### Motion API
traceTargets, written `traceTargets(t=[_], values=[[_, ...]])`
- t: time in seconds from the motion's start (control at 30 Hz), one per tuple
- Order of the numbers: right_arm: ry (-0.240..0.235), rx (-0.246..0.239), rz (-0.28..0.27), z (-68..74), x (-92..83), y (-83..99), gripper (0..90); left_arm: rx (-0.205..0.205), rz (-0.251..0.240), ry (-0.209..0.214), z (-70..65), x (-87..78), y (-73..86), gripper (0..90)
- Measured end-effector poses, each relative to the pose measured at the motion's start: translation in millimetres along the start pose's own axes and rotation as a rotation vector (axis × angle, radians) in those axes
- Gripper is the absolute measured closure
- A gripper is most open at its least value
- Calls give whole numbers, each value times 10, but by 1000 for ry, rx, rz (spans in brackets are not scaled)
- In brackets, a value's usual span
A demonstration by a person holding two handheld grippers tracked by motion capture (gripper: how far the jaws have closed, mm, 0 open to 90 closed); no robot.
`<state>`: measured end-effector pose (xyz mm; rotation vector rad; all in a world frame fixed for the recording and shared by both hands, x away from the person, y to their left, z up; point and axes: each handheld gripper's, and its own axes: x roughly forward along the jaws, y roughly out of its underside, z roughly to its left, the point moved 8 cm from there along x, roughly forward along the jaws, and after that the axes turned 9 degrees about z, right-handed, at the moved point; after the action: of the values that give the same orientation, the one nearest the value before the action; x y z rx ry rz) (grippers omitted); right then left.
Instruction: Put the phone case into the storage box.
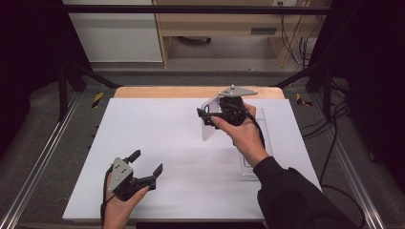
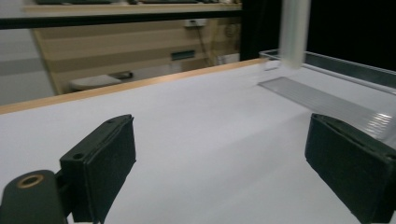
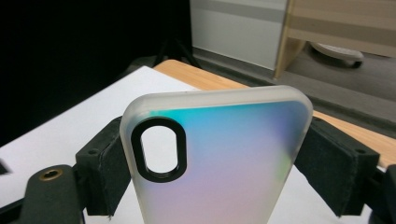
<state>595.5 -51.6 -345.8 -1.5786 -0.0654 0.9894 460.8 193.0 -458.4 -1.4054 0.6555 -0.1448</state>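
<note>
Iridescent phone case (image 3: 219, 158) clamped in raised right claw (image 1: 206, 117), left claw (image 1: 147, 162) low, agape

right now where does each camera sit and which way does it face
high view: fixed above the person's side, looking forward and down on the white table; both forearms, the left claw and right claw show.
left gripper view: rides the left claw, facing across the table toward a clear tray; its own open jaws show.
right gripper view: rides the right claw, looking along its jaws, shut on a phone case.
shared: the high and right gripper views both show the phone case.
</note>
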Motion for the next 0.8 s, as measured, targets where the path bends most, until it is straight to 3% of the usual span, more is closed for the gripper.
traceTargets(t=[0.13,0.17,0.3,0.4,0.5,0.8], values=[[52,38,4,-260,-26,-80,180,-9,12,-9,95,-95,99,67],[82,57,2,-388,-31,-109,180,-11,13,-12,115,-111,118,50],[113,85,-5,-539,-34,-142,180,-21,5,-12,186,-139,145,29],[186,86,-14,-750,-42,-208,180,-35,0,-17,228,-138,169,26],[206,97,-28,-837,-47,-250,180,-43,2,-25,266,-137,189,25],[334,133,-103,-1207,-67,-366,181,-52,2,-28,296,-136,208,26]])
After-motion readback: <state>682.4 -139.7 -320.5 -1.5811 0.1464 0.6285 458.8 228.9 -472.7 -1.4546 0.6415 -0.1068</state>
